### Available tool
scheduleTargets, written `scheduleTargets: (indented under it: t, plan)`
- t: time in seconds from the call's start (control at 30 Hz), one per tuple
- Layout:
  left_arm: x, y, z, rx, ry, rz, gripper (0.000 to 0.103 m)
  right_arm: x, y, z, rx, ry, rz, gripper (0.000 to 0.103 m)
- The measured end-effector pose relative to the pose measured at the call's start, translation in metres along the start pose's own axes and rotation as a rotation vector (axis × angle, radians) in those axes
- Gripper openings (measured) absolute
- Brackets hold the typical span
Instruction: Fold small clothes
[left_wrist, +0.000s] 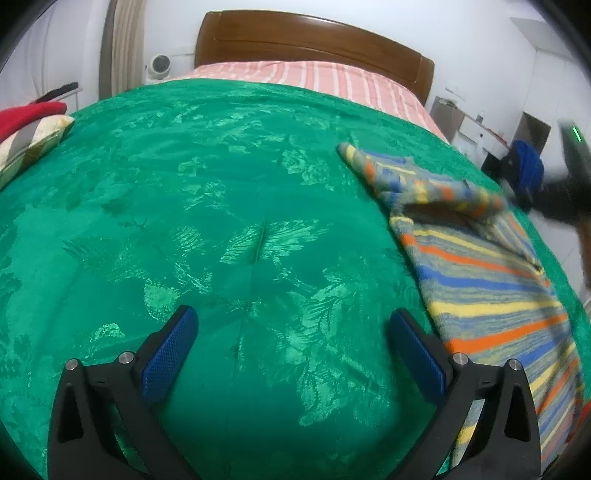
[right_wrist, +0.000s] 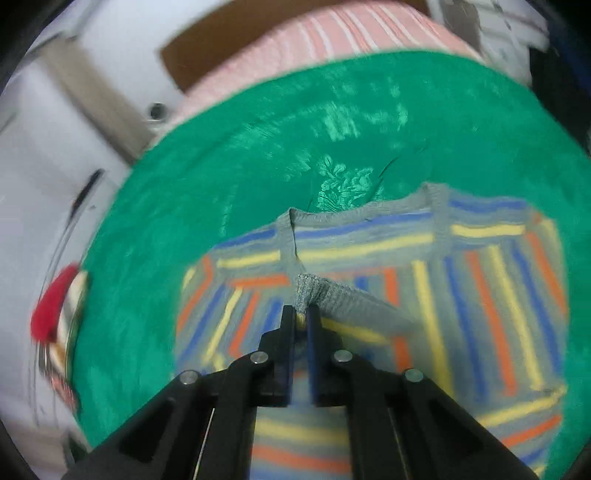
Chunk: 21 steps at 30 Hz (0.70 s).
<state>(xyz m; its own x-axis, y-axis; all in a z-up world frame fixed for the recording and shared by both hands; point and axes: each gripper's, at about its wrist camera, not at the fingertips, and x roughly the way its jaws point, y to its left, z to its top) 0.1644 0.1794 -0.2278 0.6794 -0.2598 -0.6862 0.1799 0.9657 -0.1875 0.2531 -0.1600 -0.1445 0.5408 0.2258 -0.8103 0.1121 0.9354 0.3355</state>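
Sweater (left_wrist: 491, 273) lies at the bed's (left_wrist: 221, 184) right edge, left gripper (left_wrist: 291, 347) spread wide over bare cover beside it. Right gripper (right_wrist: 301, 314) pinches a grey cuff (right_wrist: 314, 290) (blurry, mind): lay the sleeve flat across the chest, square to the collar.

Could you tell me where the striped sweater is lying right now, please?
The striped sweater lies on the green bedspread, at the right of the left wrist view; the right gripper pinches its grey cuff.

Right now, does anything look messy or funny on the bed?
Only the striped sweater: one sleeve lies folded across its front, its grey cuff pinched in the right gripper. That's folding underway, not damage. Nothing else stands out.
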Motion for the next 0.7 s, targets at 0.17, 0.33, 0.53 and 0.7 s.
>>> scheduleTargets:
  t: [0.17, 0.33, 0.53, 0.7]
  plan:
    - [0.0, -0.001, 0.001, 0.002, 0.0, 0.005, 0.102, -0.008, -0.049, -0.066, 0.028, 0.129, -0.067, 0.011]
    - [0.001, -0.002, 0.0, 0.004, -0.001, 0.008, 0.102, -0.03, -0.07, -0.039, 0.076, 0.026, 0.057, 0.05]
    - [0.0, -0.002, 0.001, 0.002, -0.002, 0.006, 0.102, 0.039, -0.07, 0.032, 0.123, 0.109, 0.096, 0.046]
    - [0.001, -0.002, 0.001, 0.0, -0.004, 0.003, 0.102, 0.058, -0.075, 0.03, 0.147, 0.184, 0.1, 0.037]
